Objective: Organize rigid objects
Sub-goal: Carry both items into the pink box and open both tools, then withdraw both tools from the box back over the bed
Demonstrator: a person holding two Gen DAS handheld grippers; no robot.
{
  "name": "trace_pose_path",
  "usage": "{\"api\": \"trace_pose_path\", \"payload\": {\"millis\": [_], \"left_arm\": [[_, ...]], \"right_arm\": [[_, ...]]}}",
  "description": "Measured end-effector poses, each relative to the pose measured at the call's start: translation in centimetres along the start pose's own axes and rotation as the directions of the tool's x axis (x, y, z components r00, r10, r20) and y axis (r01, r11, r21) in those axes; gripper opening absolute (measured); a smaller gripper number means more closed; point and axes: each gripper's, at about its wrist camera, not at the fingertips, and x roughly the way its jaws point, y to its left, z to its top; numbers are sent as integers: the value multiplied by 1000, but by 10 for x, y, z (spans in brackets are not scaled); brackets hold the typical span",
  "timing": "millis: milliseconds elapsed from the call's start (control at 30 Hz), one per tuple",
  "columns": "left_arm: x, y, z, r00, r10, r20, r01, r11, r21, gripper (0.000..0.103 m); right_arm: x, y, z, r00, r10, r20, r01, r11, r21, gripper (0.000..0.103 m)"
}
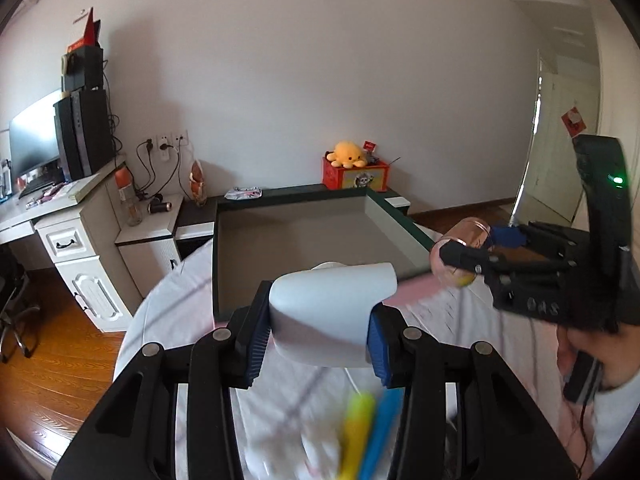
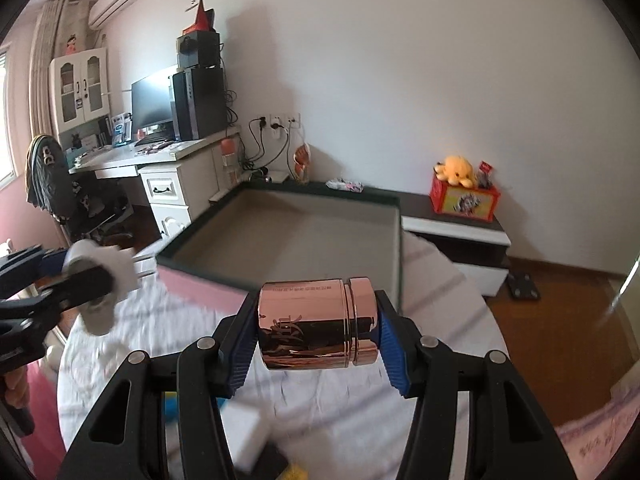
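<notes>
White plastic adapter [image 1: 332, 312] sits clamped between the blue pads of the left gripper [image 1: 318, 340], above the bed, with the dark tray [image 1: 224, 240] at 12 o'clock. At 3 o'clock the right gripper [image 1: 460, 258] carries a jar.

Rose-gold jar [image 2: 316, 324] lies sideways, squeezed in the right gripper [image 2: 316, 344]; the tray [image 2: 280, 272] is at 12 o'clock, the left gripper [image 2: 86, 284] at 9 o'clock.

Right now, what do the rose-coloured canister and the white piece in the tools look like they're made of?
Rose-gold canister, held by the right tool: likely polished or plated metal, since it mirrors the room sharply. White piece, held by the left tool: looks like matte plastic, smooth with soft shading and no glare; ceramic can't be ruled out.
</notes>
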Motion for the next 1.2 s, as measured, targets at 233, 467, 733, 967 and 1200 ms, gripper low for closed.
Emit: {"api": "trace_pose_path", "payload": {"millis": [233,467,733,967,1200], "left_arm": [[100,36,24,986,52,-161,-57,998,-31,43],[158,57,23,957,85,-279,-105,993,-56,43],[173,61,17,943,102,-317,-117,993,-27,45],[158,59,19,954,125,-272,-136,990,-22,75],[97,52,28,976,152,-153,-160,986,-41,97]], "right_arm": [[68,12,37,996,48,-75,-49,999,-11,56],[142,18,37,974,53,-218,-57,998,-9,56],[170,9,25,960,52,-277,-47,999,22,56],[165,-2,27,970,54,-238,-35,996,85,56],[117,-8,38,990,59,-129,-43,992,122,81]]}}
